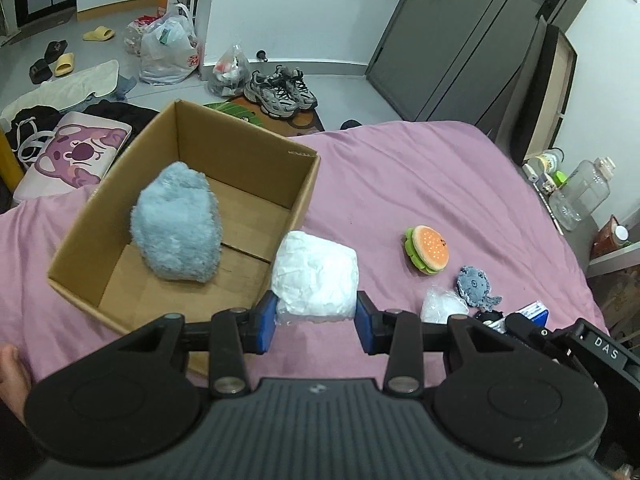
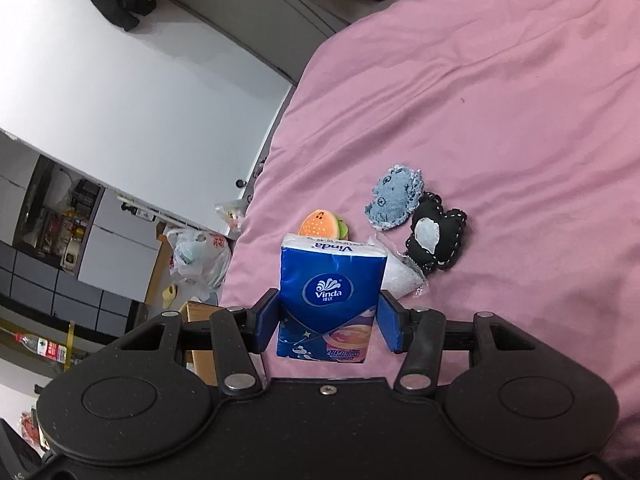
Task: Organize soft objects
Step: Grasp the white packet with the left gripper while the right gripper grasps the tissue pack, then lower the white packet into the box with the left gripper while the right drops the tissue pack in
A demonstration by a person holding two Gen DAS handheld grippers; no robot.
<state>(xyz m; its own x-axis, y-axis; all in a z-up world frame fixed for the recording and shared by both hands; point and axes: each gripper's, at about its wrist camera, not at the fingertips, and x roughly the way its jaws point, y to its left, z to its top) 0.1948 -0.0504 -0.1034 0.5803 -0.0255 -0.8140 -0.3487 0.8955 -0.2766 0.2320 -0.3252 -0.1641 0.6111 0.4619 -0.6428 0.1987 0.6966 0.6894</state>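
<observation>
**While both grips hold, the box rim is my main worry**

Since the cardboard box [image 1: 188, 216] sits on soft pink bedding [image 1: 420, 184], I judge it could tip or slide if I knock its near wall on the way in. Inside it already rests a fluffy blue plush [image 1: 176, 224], which fills much of the floor, so anything dropped carelessly may land on top and roll back out.

My left gripper [image 1: 316, 322] is pinching a white crinkly bundle [image 1: 316, 276] close to the box's near right corner; it looks squashy, and I suspect it could slip free if I ease the squeeze early.

My right gripper [image 2: 330, 320] is clamped on a blue tissue pack [image 2: 330, 292], held over the bedding; its slick wrapper might slide out of the pads.

Smaller things wait on the bedding: a burger toy [image 1: 428, 249], a grey octopus toy [image 1: 474, 285], a black heart cushion [image 2: 438, 236] and a clear bag [image 1: 442, 306], bunched tight enough that I could snag two at once
</observation>
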